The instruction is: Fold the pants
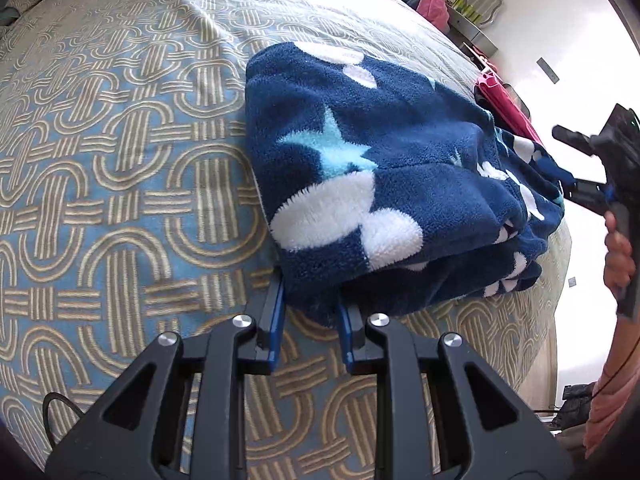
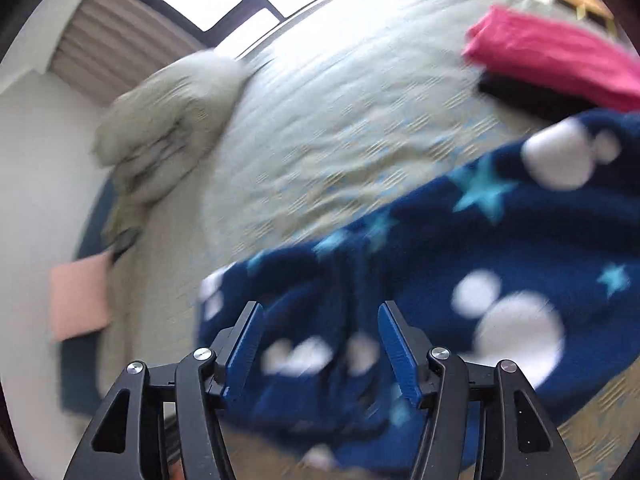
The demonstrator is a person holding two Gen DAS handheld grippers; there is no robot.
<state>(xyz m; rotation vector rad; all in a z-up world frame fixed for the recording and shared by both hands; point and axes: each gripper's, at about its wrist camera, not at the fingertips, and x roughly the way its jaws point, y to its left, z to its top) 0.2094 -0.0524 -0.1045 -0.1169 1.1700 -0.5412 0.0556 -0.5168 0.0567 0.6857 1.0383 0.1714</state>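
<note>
Pants (image 1: pixel 380 184) of dark blue fleece with white dots and light blue stars lie on the patterned bedspread (image 1: pixel 120 160), already folded into a thick bundle of several layers, so I judge that the folding is nearly complete. What seems to remain is only to let go and maybe to press the bundle flat or straighten its edges. The left gripper (image 1: pixel 311 312) is at the near corner of the bundle; its blue fingers (image 1: pixel 276 312) stand on both sides of the fleece edge with a small gap between them, and I cannot tell if they pinch the cloth or only touch it. The right gripper (image 2: pixel 320 344) is spread wide over the other end of the pants, and nothing is between its fingers; this view is blurred, so fine detail there is not sure. Behind the pants, close to their far edge, a folded pink garment (image 2: pixel 552 52) lies on top of something black (image 2: pixel 520 96) on the bed. No box, basket or other container is visible in either view, so there is nothing to report about contents.
</note>
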